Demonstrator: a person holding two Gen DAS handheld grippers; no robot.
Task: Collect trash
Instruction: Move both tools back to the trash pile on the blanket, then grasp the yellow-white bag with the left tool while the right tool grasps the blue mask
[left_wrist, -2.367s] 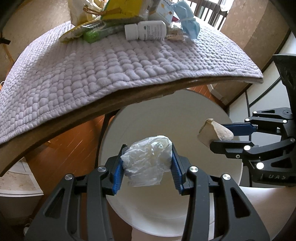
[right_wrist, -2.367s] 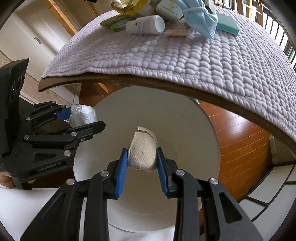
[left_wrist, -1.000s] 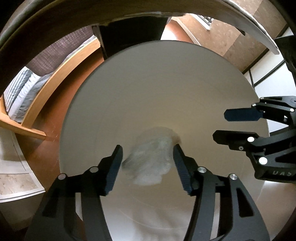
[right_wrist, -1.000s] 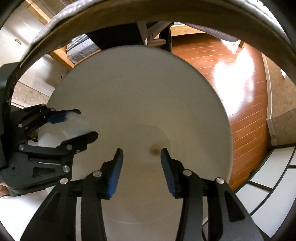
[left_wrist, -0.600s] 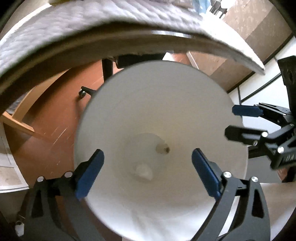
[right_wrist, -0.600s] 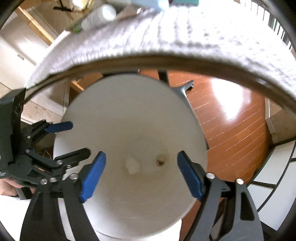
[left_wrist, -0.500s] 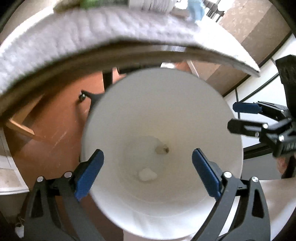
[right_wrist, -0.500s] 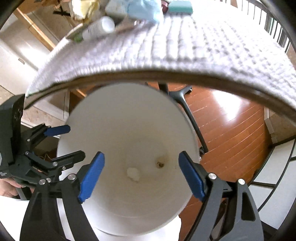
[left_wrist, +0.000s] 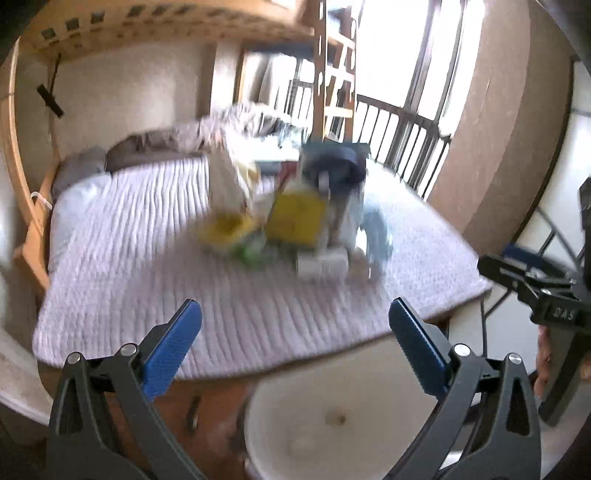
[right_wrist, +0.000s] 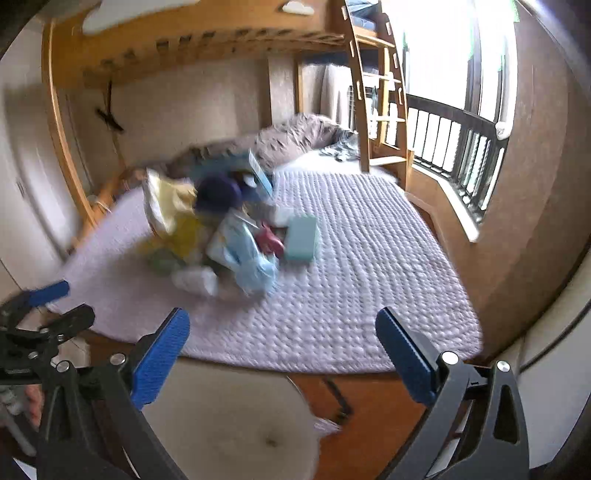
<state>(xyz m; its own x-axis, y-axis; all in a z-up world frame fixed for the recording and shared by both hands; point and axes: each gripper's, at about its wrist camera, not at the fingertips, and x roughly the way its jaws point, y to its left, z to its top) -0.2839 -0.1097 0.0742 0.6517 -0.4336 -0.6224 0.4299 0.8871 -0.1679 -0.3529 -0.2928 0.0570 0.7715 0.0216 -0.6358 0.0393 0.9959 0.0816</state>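
A white bin (left_wrist: 325, 428) stands on the floor below the bed's near edge; it also shows in the right wrist view (right_wrist: 229, 424). A pile of trash (left_wrist: 295, 221) lies on the lilac quilt (left_wrist: 147, 288): a yellow packet, a white pill bottle (left_wrist: 321, 264), a blue mask (right_wrist: 251, 254) and a teal box (right_wrist: 301, 238). My left gripper (left_wrist: 295, 343) is open and empty above the bin, facing the pile. My right gripper (right_wrist: 282, 347) is open and empty beside it. Each gripper shows at the edge of the other's view.
A wooden bunk frame and ladder (right_wrist: 373, 92) rise behind the bed. A dark railing (right_wrist: 458, 147) and bright window are at the right. Wooden floor (right_wrist: 369, 406) lies beside the bin. Grey pillows (right_wrist: 295, 140) sit at the far end of the bed.
Both grippers let go of their trash into the bin, opened wide and rose from the bin's mouth to face the pile on the bed.
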